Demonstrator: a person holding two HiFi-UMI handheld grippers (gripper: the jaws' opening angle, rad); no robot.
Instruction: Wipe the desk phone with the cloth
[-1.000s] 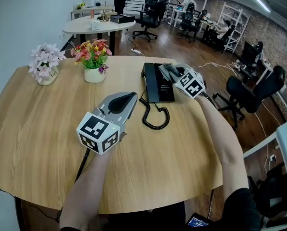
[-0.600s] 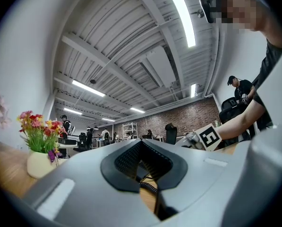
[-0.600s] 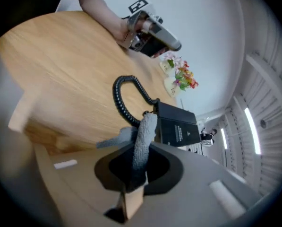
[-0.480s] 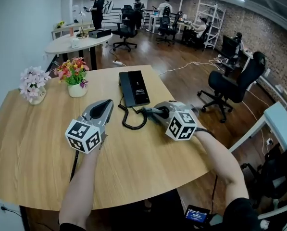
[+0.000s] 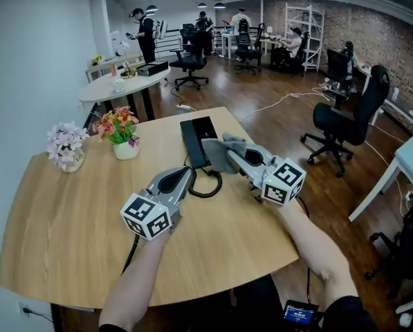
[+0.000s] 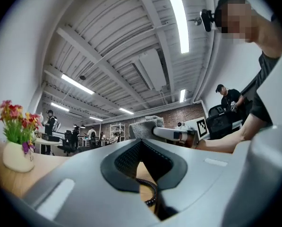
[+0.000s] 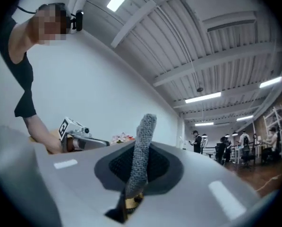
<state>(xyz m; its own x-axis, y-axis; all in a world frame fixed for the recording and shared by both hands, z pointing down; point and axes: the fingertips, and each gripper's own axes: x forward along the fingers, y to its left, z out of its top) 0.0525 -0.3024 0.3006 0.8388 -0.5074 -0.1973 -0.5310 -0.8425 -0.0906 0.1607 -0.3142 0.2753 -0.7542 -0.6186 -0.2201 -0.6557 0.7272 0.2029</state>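
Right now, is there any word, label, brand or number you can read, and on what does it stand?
No text can be read anywhere.
Desk phone: any print is too small to read.
Marker cubes: black-and-white square patterns only, no letters or digits.
White vase: nothing legible.

Your round light-wood table carries a black desk phone at the far middle, its coiled black cord nearer. A white pot of red and yellow flowers and a small vase of pale pink flowers sit far left.
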